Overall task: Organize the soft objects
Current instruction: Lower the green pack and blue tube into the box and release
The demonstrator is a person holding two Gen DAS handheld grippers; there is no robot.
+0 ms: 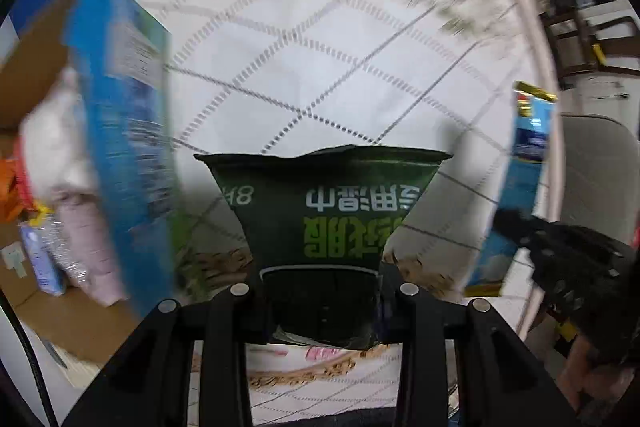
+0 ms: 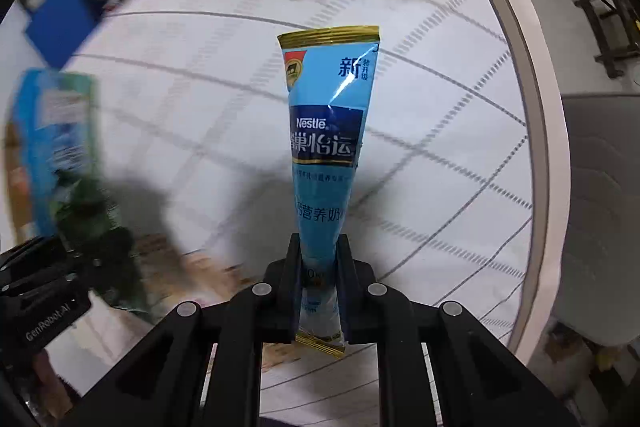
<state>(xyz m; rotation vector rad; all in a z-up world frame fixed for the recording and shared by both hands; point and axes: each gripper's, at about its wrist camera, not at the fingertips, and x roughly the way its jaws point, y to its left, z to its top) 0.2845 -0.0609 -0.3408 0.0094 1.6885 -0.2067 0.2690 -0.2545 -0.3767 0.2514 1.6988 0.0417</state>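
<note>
Fingers on my left gripper [image 1: 320, 291] pinch a green wipes pack [image 1: 324, 211], held above the white quilted bed [image 1: 280, 67]. My right gripper [image 2: 320, 267] has its fingers pinching a blue Nestle sachet [image 2: 326, 131] that points to 12 o'clock. At 9 o'clock I see a blurred blue box [image 1: 120, 131].

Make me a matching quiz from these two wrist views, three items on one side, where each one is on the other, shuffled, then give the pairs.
Items:
1. dark green wipes pack
2. light blue Nestle sachet
3. tall blue box

Places:
A. clamped in the right tool
B. at the left of both views, in neither tool
C. clamped in the left tool

Pairs: 1-C, 2-A, 3-B
</note>
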